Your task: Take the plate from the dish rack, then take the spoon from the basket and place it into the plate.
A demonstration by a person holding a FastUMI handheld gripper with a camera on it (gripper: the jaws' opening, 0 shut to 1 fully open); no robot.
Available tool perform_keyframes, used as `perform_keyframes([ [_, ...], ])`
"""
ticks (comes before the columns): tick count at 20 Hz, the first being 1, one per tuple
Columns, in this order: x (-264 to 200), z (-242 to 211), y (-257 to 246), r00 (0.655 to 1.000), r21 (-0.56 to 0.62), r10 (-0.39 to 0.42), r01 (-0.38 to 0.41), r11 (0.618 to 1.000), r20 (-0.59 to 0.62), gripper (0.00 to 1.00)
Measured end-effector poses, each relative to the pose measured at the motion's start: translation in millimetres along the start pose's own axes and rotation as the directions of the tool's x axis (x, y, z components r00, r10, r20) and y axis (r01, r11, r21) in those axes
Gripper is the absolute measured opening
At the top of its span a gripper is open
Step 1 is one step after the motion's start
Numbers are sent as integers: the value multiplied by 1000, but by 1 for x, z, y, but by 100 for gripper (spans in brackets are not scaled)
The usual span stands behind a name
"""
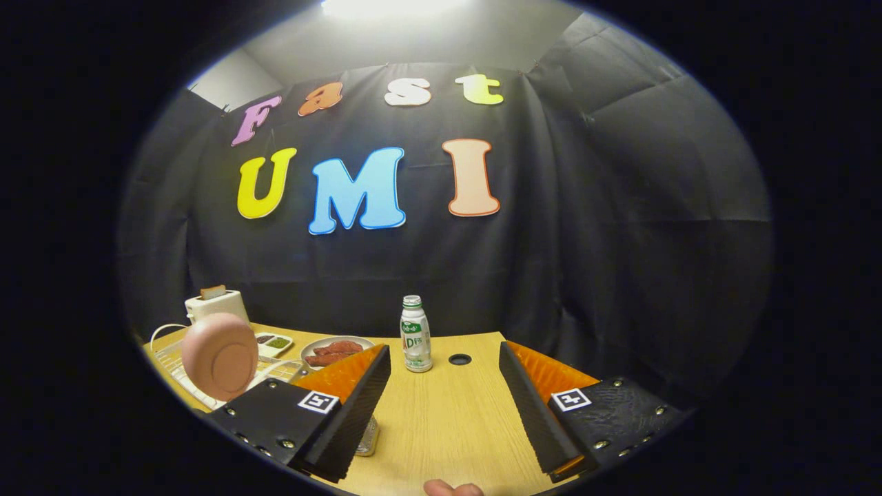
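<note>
A pink plate (219, 357) stands on edge in a white wire dish rack (172, 365), well to the left of my fingers. My gripper (444, 362) is open above the wooden table (441, 420), with nothing between its fingers. The left finger (358, 399) hides part of a metal object (368, 437) on the table; I cannot tell what it is.
A white-and-green bottle (415, 334) stands just ahead between the fingers, beside a round cable hole (459, 359). Left of it lie a plate of red food (334, 351) and a small sauce dish (273, 342). A white toaster (215, 303) stands behind the rack. A fingertip (451, 488) shows below.
</note>
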State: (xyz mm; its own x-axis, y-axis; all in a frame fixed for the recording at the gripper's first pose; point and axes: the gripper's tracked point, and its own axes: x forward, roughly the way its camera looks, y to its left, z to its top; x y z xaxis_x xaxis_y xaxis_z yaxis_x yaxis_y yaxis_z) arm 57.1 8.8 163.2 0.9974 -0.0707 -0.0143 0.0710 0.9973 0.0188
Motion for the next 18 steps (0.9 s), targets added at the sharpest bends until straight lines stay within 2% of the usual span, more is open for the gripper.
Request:
perform_keyframes([
  [5,-18,56,56,996,30,57,-55,998,-70,96],
  [9,-15,87,107,988,31,91,-87,996,-127,96],
  [15,-5,92,186,969,42,142,-136,990,-203,97],
  [18,-4,77,225,938,42,188,-184,982,-290,96],
])
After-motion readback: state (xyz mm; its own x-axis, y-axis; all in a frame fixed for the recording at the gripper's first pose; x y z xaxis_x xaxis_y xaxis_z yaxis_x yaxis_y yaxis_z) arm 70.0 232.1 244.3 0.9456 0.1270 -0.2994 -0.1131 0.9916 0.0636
